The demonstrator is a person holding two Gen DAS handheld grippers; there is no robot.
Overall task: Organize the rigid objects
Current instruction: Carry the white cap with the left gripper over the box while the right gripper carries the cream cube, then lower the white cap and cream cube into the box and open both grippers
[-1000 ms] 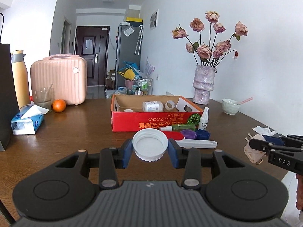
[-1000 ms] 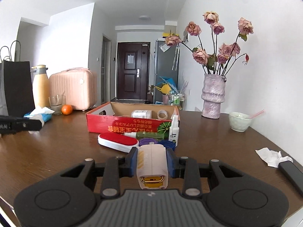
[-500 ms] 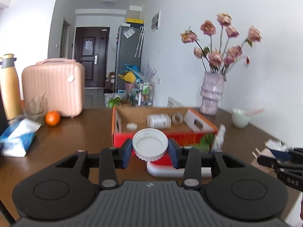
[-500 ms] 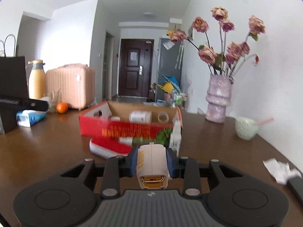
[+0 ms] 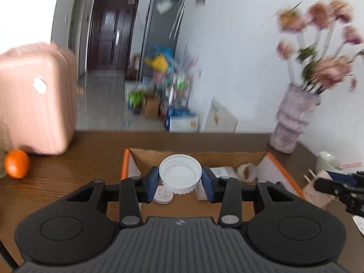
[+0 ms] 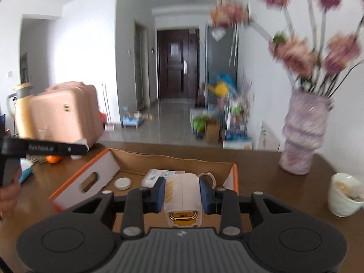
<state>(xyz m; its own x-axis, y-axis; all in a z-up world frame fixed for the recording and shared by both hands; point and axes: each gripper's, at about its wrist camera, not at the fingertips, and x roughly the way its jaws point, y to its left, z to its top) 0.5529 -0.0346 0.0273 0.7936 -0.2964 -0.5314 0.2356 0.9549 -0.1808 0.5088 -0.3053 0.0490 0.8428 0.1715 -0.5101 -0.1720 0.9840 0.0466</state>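
Both grippers moved forward over the cardboard box (image 5: 282, 170) on the table (image 5: 68, 166). Left gripper (image 5: 180, 178) jaws clamped on white ribbed lid (image 5: 180, 174); right gripper (image 6: 182, 192) jaws clamped on cream charger block (image 6: 182, 195), gold end facing camera.

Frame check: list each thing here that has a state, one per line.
left gripper: shut on white jar lid, over the box
right gripper: shut on white plug adapter, over the box
cardboard box: open, already holding items
tape roll: lying in box
dark door: closed
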